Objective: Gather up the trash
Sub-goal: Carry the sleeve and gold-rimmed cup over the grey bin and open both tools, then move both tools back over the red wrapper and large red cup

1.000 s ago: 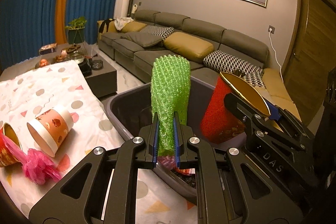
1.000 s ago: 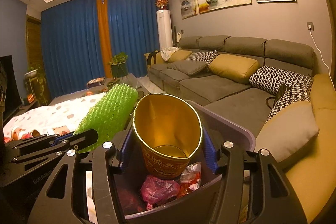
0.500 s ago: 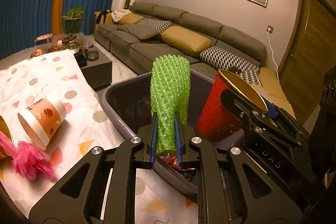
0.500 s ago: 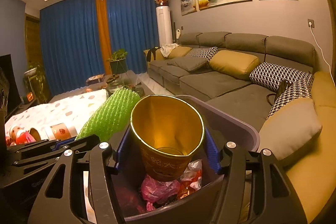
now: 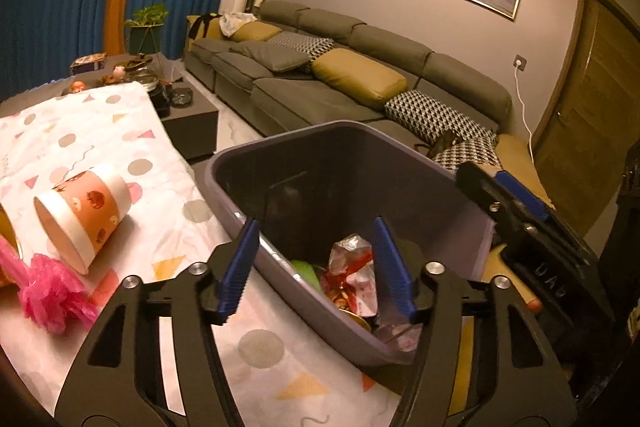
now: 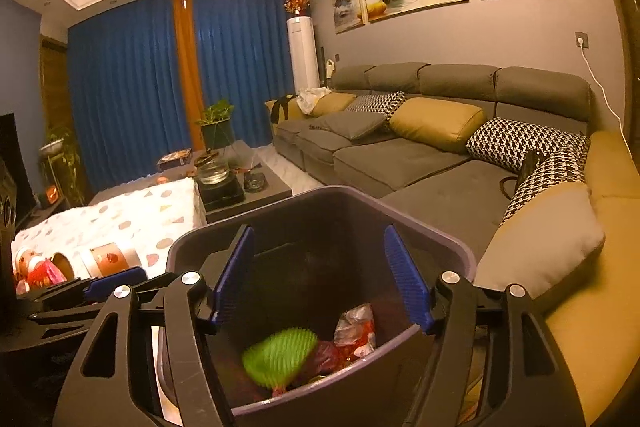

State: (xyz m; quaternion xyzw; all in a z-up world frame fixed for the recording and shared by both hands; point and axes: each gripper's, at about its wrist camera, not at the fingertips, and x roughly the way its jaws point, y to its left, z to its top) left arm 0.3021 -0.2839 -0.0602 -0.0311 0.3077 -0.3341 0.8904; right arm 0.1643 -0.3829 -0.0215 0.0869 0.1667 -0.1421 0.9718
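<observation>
Both grippers hover over a grey-purple trash bin (image 5: 224,167), (image 6: 460,247). My left gripper (image 5: 316,267) has its jaws opening, with nothing between the blue pads. My right gripper (image 6: 322,279) is also opening and holds nothing; its side shows as the right gripper (image 5: 520,211) in the left wrist view. A green foam net (image 6: 280,357), blurred, lies inside the bin beside crumpled wrappers (image 6: 356,327), (image 5: 352,279). An orange paper cup (image 5: 84,215) lies on its side on the patterned tablecloth (image 5: 120,131), next to pink plastic (image 5: 48,295).
A long grey sofa (image 6: 400,155) with cushions runs along the wall behind and right of the bin. A dark coffee table (image 6: 248,187) with a glass jar stands past the tablecloth. More cups and red packaging (image 6: 40,271) lie at the table's left.
The left gripper opened and the green foam net dropped into the bin. The right gripper widened and the red and gold cup left its fingers. Neither hand moved noticeably.
</observation>
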